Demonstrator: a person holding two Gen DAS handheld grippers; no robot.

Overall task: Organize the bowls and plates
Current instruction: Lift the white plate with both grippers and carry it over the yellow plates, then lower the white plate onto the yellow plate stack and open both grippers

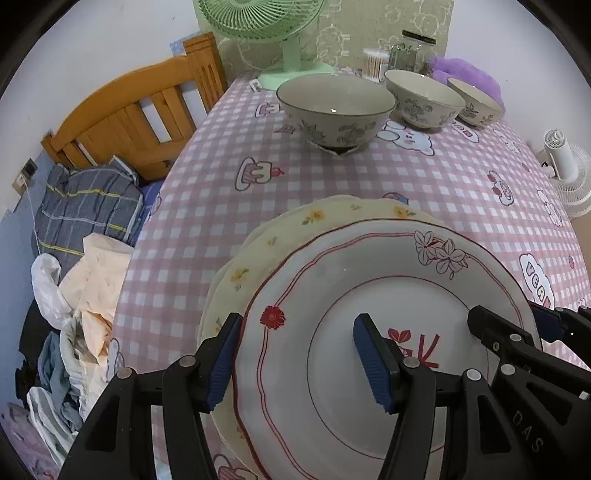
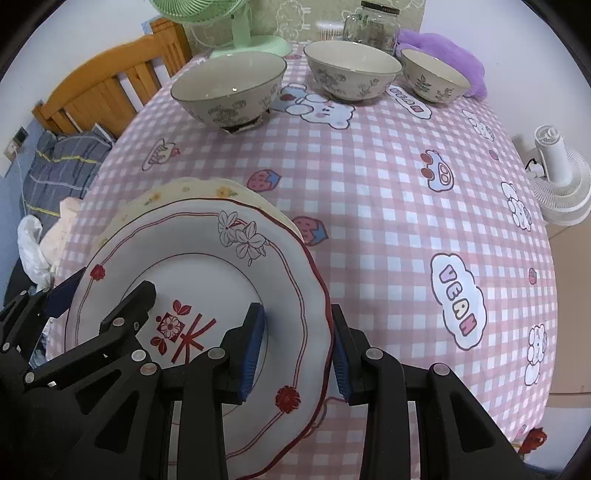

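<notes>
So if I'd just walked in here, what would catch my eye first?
Probably the white plate with red flowers up front, stacked on a pale yellow plate, with the left gripper and right gripper straddling its opposite rims. Behind it, three patterned bowls line the far side of the pink checked tablecloth, with a green fan beyond them.

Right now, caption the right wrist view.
Both grippers straddle the white plate's rim atop a yellow plate.
</notes>
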